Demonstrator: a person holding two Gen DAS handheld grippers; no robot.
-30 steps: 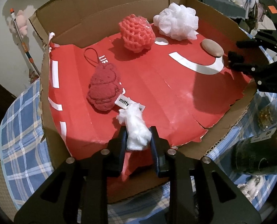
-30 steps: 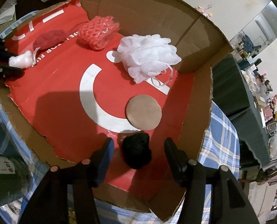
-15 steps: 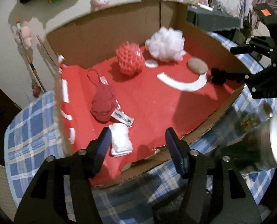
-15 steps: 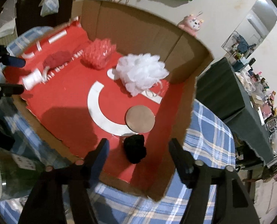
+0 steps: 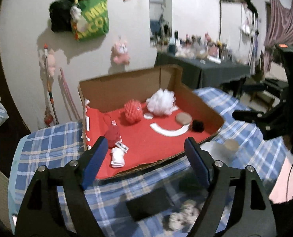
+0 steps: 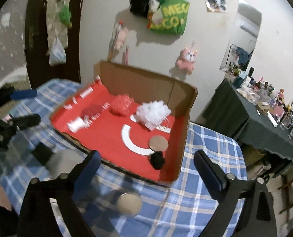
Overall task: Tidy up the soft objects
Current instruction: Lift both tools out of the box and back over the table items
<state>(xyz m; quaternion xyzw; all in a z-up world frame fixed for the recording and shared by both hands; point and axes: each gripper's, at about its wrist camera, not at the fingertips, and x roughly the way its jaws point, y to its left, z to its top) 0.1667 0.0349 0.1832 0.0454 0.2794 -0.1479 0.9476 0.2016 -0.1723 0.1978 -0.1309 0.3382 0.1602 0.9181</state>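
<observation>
My left gripper [image 5: 144, 158] hangs with its jaws spread wide and nothing between them, short of the near edge of the cardboard tray [image 5: 201, 102]; my right gripper [image 6: 147, 167] is likewise spread and empty, off the tray's near right corner. Both are clear of the goods, so I judge the step in hand to be a clean pull-away, and the way to do it well is to keep both sets of jaws high above the tray wall so no tip catches the cardboard. Inside, the white cloth roll [image 5: 117, 157] lies near the near left corner, just beside the dark red plush [image 5: 112, 134]. The red mesh ball [image 5: 133, 111] and white bath pouf [image 5: 161, 105] sit toward the far wall, and the black pom-pom [image 5: 197, 125] lies near the right wall beside a tan round pad [image 5: 183, 118]. On the checked tablecloth [image 5: 49, 146] in front, blurred jars stand close, so I would mind them on any sweep.
</observation>
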